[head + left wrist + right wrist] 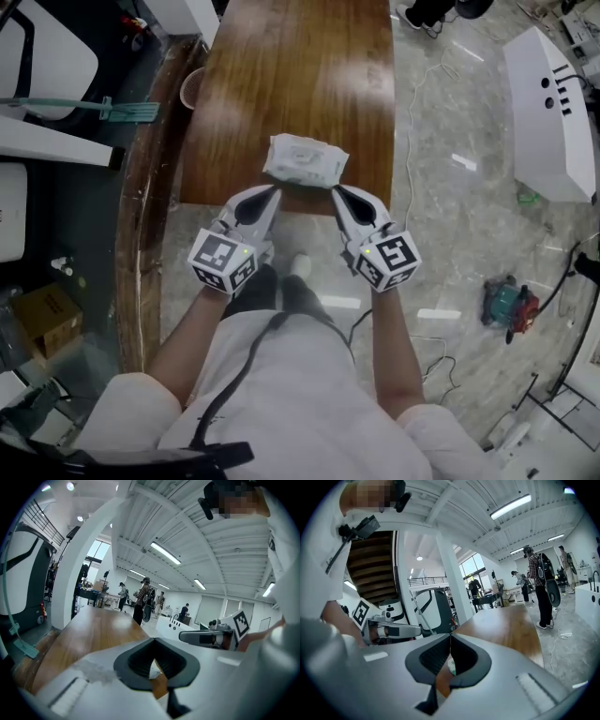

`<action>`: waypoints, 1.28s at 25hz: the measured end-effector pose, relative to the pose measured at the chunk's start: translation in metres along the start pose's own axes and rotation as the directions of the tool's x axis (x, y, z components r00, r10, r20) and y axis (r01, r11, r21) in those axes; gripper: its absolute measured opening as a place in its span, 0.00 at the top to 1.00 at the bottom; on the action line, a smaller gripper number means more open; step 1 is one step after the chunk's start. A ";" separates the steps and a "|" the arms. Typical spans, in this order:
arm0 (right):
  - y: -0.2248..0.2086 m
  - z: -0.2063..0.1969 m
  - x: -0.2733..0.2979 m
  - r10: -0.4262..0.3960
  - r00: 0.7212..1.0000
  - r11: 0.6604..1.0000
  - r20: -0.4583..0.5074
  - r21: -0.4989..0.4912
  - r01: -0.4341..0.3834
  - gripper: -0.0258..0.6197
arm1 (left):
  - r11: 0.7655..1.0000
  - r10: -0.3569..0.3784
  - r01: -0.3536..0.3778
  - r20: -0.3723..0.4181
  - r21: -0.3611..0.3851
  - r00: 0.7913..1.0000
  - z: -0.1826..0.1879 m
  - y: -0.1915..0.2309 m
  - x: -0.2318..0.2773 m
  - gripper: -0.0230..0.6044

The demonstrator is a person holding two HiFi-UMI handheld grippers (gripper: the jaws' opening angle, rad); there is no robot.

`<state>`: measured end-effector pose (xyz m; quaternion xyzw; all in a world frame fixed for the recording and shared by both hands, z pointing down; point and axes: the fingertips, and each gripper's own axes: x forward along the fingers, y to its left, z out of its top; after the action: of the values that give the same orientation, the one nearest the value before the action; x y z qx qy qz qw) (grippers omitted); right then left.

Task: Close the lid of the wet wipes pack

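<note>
The white wet wipes pack (305,159) lies near the front edge of the wooden table (291,66). I cannot tell from here whether its lid is up or down. My left gripper (275,191) sits just short of the pack's front left corner, jaws together and empty. My right gripper (336,190) mirrors it at the front right corner, also shut and empty. In the left gripper view the left gripper (153,641) has its tips touching, with a sliver of the pack (154,673) below them. The right gripper view shows the right gripper (450,637) shut and a pale bit of the pack (451,667).
A cup (192,89) stands off the table's left edge, with a green-handled tool (112,111) beside it. A white machine (553,112) and a red and teal tool (509,307) are on the floor at right. People stand far beyond the table (140,602).
</note>
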<state>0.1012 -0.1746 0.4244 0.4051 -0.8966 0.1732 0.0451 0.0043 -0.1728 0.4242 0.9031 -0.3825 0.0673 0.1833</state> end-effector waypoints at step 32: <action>-0.106 -0.071 0.124 -0.045 0.996 0.999 -0.078 -0.032 0.043 0.69 | 0.999 -0.018 0.013 -0.124 -0.036 0.992 -0.095 0.098 0.101 0.96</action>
<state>0.0929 -0.3031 0.5470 0.4169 -0.8875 0.1745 0.0900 0.0070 -0.2666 0.5654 0.8968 -0.3644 0.1151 0.2231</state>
